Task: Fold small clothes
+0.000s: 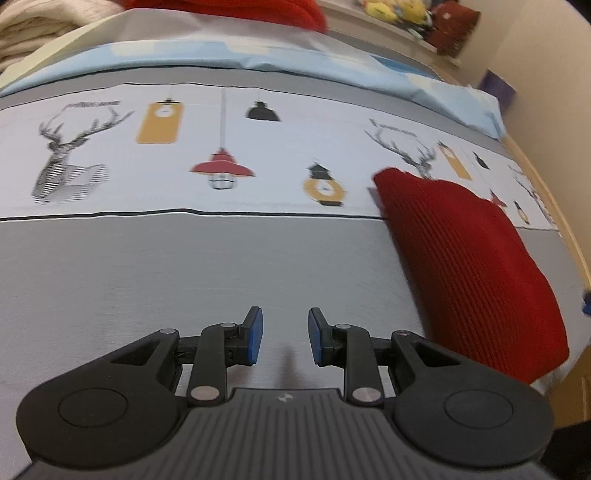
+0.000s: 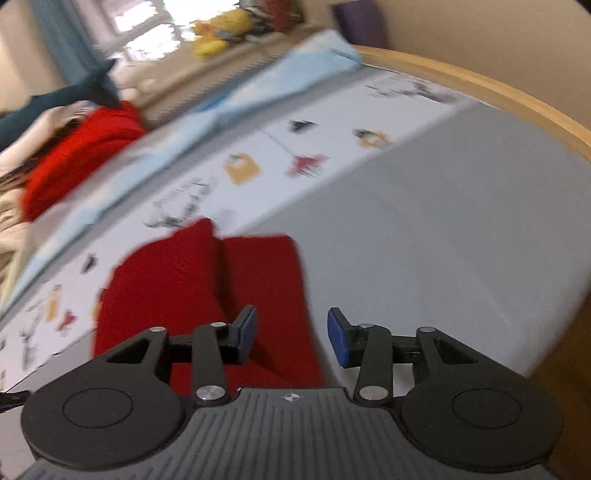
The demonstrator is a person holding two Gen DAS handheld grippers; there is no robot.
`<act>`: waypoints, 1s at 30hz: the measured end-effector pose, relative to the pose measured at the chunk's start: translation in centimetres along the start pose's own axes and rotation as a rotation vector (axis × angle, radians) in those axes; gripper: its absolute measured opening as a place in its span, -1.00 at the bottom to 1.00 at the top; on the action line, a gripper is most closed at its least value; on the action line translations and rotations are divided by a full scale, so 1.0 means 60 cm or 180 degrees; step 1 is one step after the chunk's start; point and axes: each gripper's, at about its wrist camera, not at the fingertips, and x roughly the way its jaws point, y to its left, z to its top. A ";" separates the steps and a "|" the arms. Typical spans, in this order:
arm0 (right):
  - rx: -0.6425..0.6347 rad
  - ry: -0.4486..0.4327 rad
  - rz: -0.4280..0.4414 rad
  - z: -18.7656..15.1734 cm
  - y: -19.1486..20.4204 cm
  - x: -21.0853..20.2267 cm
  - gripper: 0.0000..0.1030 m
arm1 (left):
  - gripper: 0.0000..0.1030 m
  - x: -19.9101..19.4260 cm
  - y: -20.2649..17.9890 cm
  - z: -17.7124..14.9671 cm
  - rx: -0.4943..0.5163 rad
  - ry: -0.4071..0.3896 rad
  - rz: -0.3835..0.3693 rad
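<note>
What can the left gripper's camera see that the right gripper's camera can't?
Only the left wrist view shows the deer head print sharply and the red hanging lamp print. Only the right wrist view shows the window, the teal curtain, and a fold line down the red knitted garment. Both show that garment lying on the printed bedsheet, a brighter red pile behind, yellow plush toys, and each view's own gripper, left gripper and right gripper, open and empty.

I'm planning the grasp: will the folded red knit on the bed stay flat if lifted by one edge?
Probably not. The red knit looks soft and ribbed, so it would likely droop and unfold. Its stacked layers may slide apart. It seems light.
</note>
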 end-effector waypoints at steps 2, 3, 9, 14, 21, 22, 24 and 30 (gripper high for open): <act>-0.0129 0.0074 0.0192 0.023 0.014 0.029 0.09 | -0.45 0.007 -0.012 -0.002 0.0065 0.0018 -0.0005; -0.0202 0.0148 0.0298 0.029 0.019 0.049 0.10 | -0.45 0.010 -0.018 -0.003 0.0099 0.0032 0.0009; -0.0168 0.0743 0.0531 0.022 0.049 0.159 0.11 | -0.45 0.023 -0.036 -0.004 0.0146 0.0074 0.0023; -0.0471 0.0730 0.0485 0.020 0.096 0.187 -0.31 | -0.41 0.029 -0.036 -0.001 0.0169 0.0099 0.0052; -0.0115 0.0087 0.0870 0.038 0.068 0.103 -0.71 | -0.41 0.025 -0.065 0.003 0.0026 0.0021 -0.0354; -0.0034 -0.0007 0.0852 0.040 0.060 0.094 -0.72 | -0.41 0.023 -0.075 0.003 -0.0043 0.0007 -0.0518; -0.0148 0.0205 0.0492 0.029 0.060 0.113 -0.71 | -0.41 0.021 -0.097 0.001 -0.0116 -0.0017 -0.0775; -0.0368 0.0506 0.0202 0.012 0.078 0.145 -0.64 | -0.20 0.022 -0.196 -0.014 0.0163 0.0035 -0.1378</act>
